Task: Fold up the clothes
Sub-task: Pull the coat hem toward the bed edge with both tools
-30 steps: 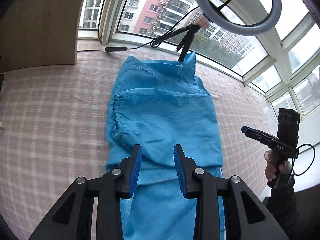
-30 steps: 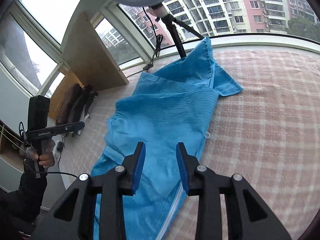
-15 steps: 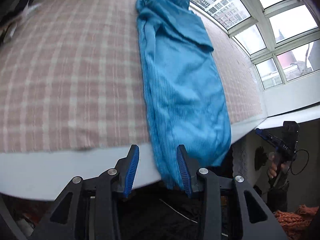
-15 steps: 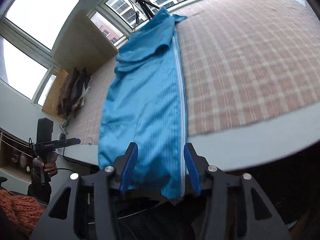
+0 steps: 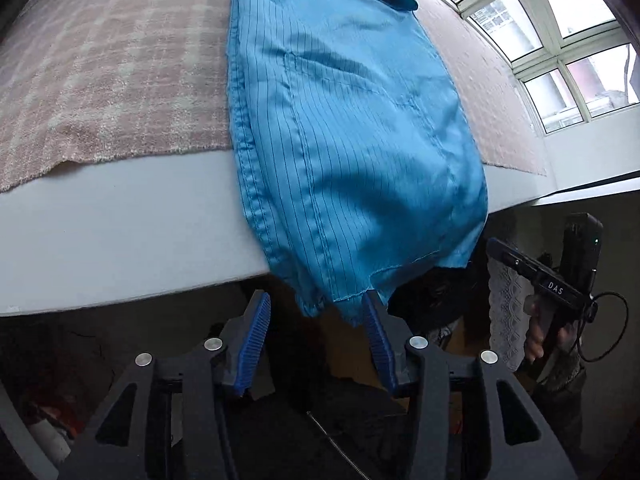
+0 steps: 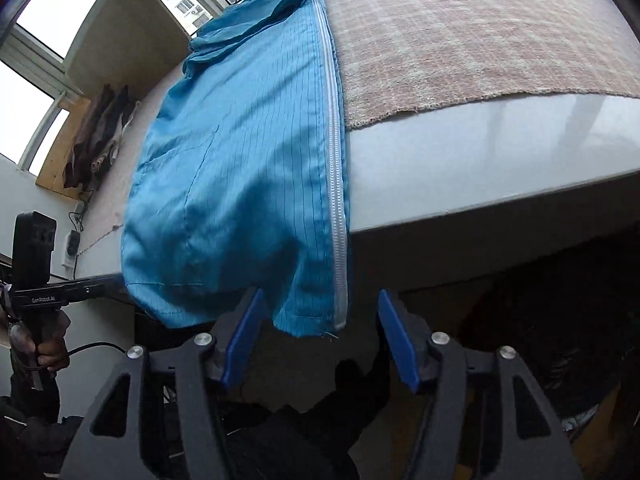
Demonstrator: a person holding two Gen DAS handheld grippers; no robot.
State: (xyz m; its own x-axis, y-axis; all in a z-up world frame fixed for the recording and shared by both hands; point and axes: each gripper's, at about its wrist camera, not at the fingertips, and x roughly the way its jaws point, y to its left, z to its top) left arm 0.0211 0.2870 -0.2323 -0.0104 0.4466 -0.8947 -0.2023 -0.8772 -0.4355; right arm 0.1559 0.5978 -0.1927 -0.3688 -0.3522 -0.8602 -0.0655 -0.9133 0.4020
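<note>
Blue garment [image 5: 344,128] draped lengthwise along the surface [image 5: 120,216], hem hanging over the near edge between both spread, empty claws, left claw [image 5: 316,344] and right claw [image 6: 320,336]; likely to slide off or bunch if pinched unevenly.

one blue garment [image 5: 344,128] with one white zipper [image 6: 335,184] and one pocket [image 5: 360,92]. one checked rug [image 5: 108,64] on one white table [image 5: 120,232]. two grippers: left gripper [image 5: 316,334] and right gripper [image 6: 320,338], each with two blue pads [image 5: 252,344]. one pile of dark clothes [image 6: 100,136]. one wooden board [image 6: 120,40].
</note>
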